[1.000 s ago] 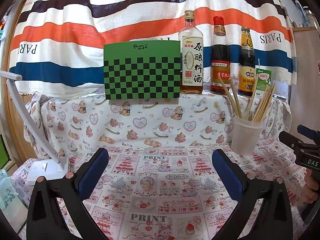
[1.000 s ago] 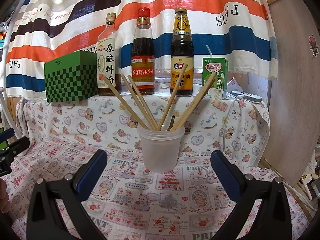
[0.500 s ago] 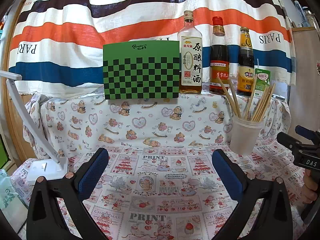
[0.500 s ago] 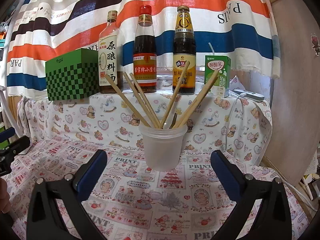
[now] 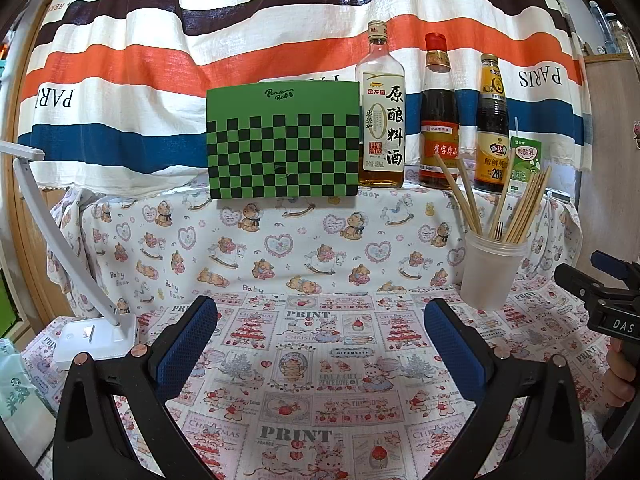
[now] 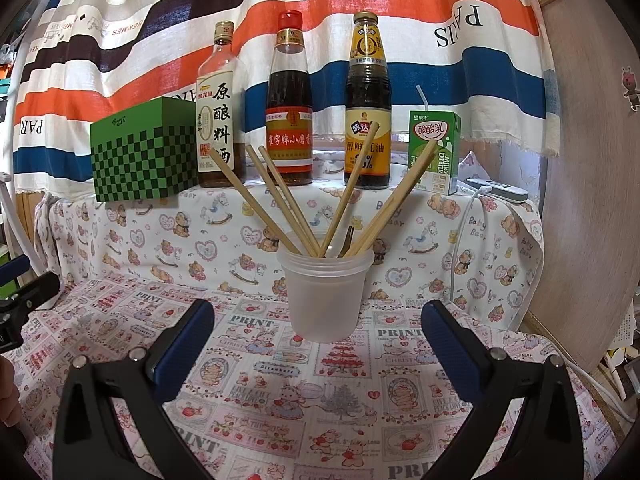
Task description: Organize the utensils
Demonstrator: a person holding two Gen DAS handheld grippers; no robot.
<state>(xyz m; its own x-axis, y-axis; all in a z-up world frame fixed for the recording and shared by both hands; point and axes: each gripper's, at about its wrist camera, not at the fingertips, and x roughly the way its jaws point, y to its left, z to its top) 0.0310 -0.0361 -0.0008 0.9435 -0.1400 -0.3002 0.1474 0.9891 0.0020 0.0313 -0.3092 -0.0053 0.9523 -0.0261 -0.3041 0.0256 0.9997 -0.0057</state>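
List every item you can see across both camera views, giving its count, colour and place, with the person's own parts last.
cup: 1, translucent white, on printed cloth, centre
chopsticks: several, wooden, standing in cup
bottles: 3, dark or amber, on shelf
carton: 1, green, right of bottles
box: 1, green checked, left of bottles
lamp: 1, white, far left
curtain: 1, striped, behind
left gripper: 1, black, blue pads, open, empty
right gripper: 1, same, open, facing cup
hand: 1, holding right gripper
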